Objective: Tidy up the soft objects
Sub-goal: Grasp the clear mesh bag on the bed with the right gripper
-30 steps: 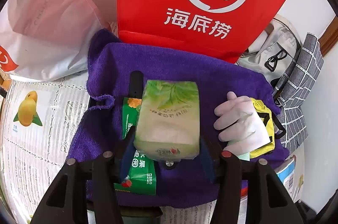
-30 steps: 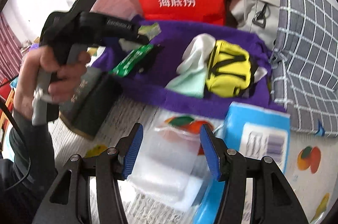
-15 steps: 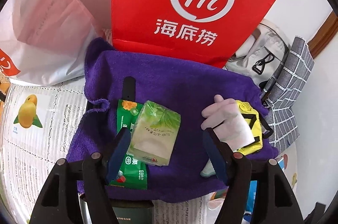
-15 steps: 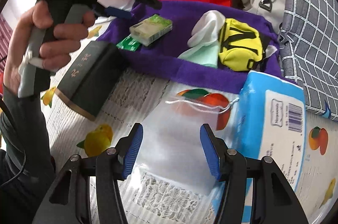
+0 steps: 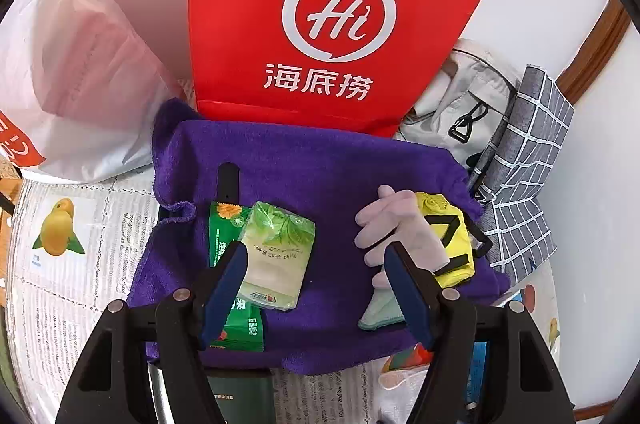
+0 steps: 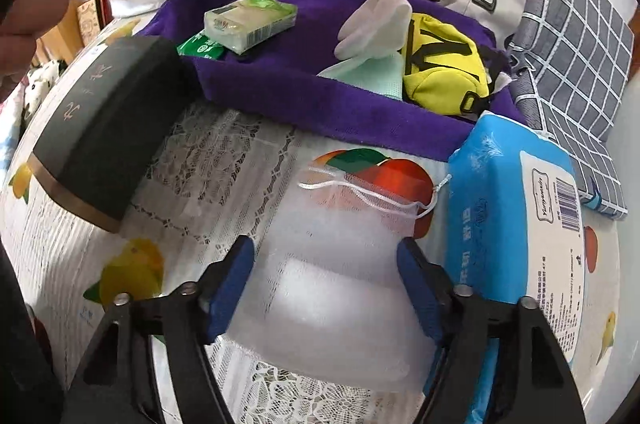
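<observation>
The right tongs (image 6: 326,284) are spread wide around the mesh pouch (image 6: 344,264) on the surface (image 6: 224,159), nothing clenched yet. A slip is likely: thin netting could bunch, or its drawstring snag. The blue wipes pack (image 6: 516,224) crowds the right finger; open room lies leftward. The left tongs (image 5: 316,284) hang released above the purple towel (image 5: 328,171), the tissue pack (image 5: 276,256) lying there free.
</observation>
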